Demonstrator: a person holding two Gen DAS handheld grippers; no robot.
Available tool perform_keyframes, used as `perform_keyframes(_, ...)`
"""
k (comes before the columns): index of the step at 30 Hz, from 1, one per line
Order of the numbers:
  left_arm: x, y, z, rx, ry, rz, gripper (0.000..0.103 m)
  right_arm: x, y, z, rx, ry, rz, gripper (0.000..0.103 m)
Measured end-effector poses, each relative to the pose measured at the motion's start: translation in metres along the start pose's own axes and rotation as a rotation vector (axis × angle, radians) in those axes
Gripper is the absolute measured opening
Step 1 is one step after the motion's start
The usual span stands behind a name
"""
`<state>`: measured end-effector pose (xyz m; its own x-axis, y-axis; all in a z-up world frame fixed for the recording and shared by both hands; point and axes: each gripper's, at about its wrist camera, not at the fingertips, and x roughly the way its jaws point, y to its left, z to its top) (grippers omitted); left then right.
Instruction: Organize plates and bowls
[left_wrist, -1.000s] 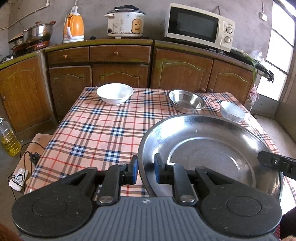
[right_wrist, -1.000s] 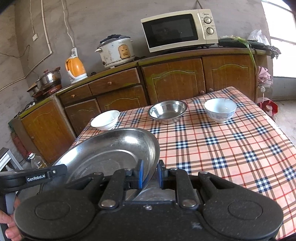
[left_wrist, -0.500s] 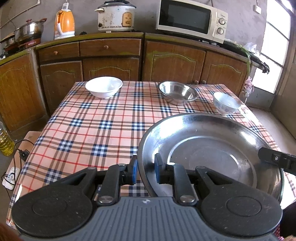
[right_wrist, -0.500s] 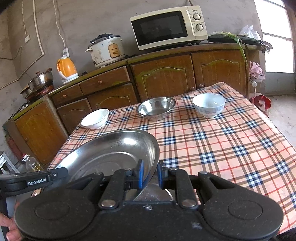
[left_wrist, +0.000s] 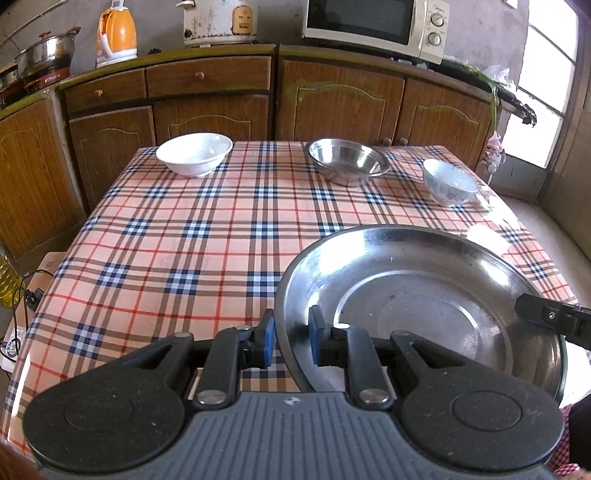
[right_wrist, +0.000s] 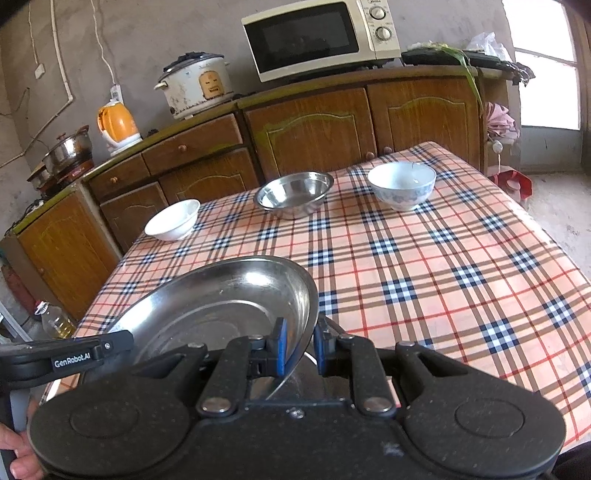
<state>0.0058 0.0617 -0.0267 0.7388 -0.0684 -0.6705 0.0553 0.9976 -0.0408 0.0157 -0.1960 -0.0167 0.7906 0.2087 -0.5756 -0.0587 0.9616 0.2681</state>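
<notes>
Both grippers grasp one large steel plate (left_wrist: 424, 295) by its rim over the near edge of the checked table (left_wrist: 192, 240): left gripper (left_wrist: 291, 338) on its left side, right gripper (right_wrist: 300, 345) on its right. Far across stand a white bowl (left_wrist: 194, 153), a steel bowl (left_wrist: 347, 160) and a patterned bowl (left_wrist: 448, 182), all empty. The left gripper reads "GenRobot.AI"

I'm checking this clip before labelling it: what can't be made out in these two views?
- Large steel plate: near rim hidden behind the left hand-held gripper body, left wrist view; whether it touches the tablecloth is unclear.
- Patterned bowl: motif too small.
- Oil bottle: cut off by the table edge, right wrist view.
</notes>
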Motion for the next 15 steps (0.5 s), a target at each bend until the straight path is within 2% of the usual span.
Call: perform_keyframes(15,0.034,-0.001,-0.019,0.019,0.067,-0.016,0.019,0.034,-0.01,-0.023,-0.014,0.092,-0.048,0.021)
